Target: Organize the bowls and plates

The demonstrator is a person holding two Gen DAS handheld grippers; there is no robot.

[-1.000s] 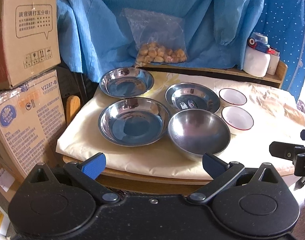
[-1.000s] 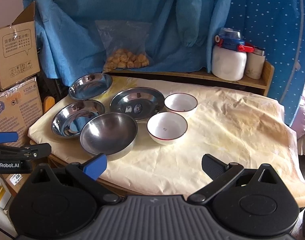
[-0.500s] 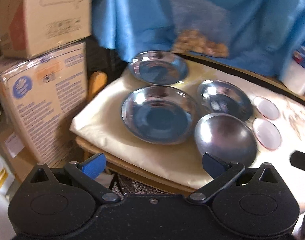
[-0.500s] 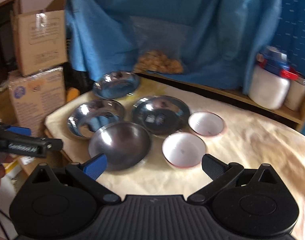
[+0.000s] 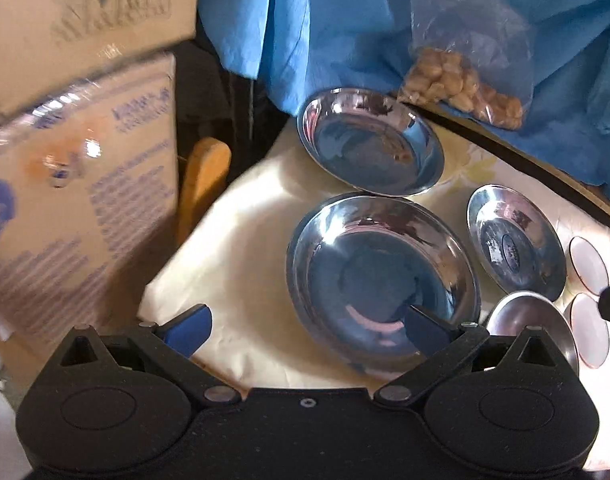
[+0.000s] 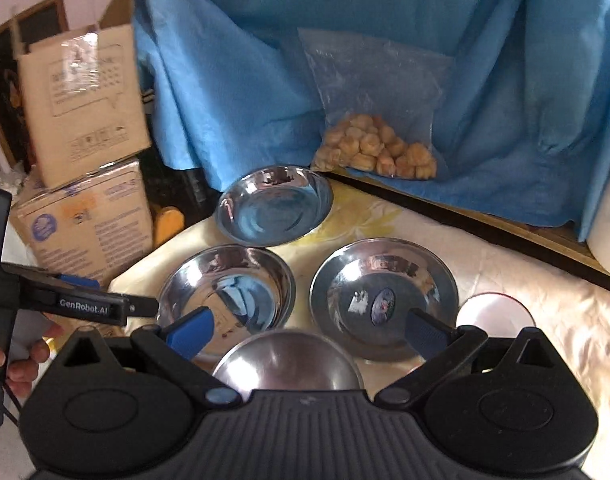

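Observation:
Three shallow steel plates lie on the cream cloth: a large near-left plate [image 5: 383,280] [image 6: 229,286], a far plate [image 5: 371,140] [image 6: 275,204] and a right plate [image 5: 515,238] [image 6: 383,294]. A deep steel bowl [image 5: 531,320] [image 6: 289,360] sits in front of them. Two white bowls [image 5: 589,296] with red rims stand to the right; one white bowl [image 6: 495,312] shows in the right wrist view. My left gripper [image 5: 305,326] is open and empty, its right finger over the large plate's near rim. My right gripper [image 6: 309,332] is open and empty above the deep bowl.
Stacked cardboard boxes [image 5: 77,160] [image 6: 81,184] stand left of the table. A blue cloth [image 6: 385,40] hangs behind, with a plastic bag of snacks [image 6: 379,148] [image 5: 461,84] on a wooden ledge. A white container [image 6: 609,228] is at the far right.
Both grippers have moved forward and left toward the steel dishes. The large plate is now under my left fingers and the deep bowl under my right. Both stay open.

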